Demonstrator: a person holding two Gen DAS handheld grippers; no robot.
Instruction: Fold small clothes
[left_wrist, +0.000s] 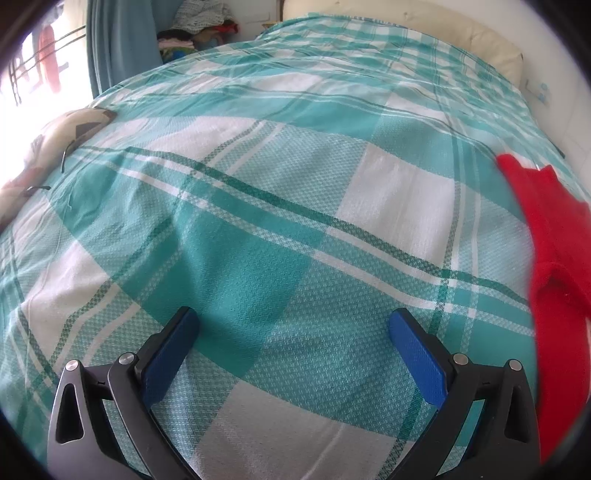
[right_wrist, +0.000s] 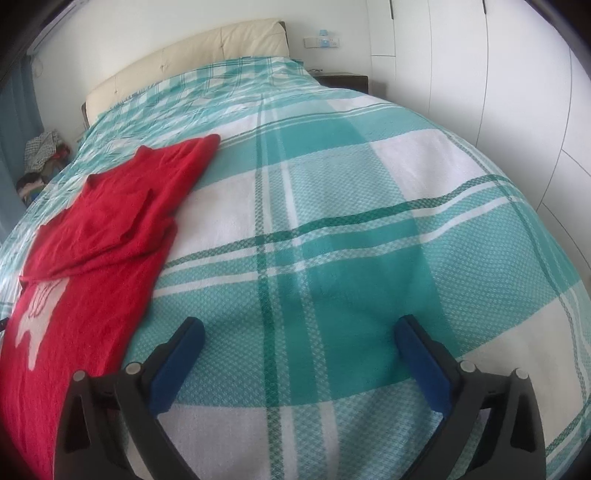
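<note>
Red garment (right_wrist: 110, 206) with unreadable white print (right_wrist: 37, 317); no legible writing.

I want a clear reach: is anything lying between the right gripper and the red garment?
Nothing: only bare checked bedspread separates the right gripper from the red garment, in the right wrist view.

Lying along the left part of the checked bedspread (right_wrist: 332, 206): red garment (right_wrist: 110, 221), partly folded. Standing bare right of the garment: broad open cloth. Crowding the bedspread's far left edge: patterned cushion (left_wrist: 62, 140).
</note>
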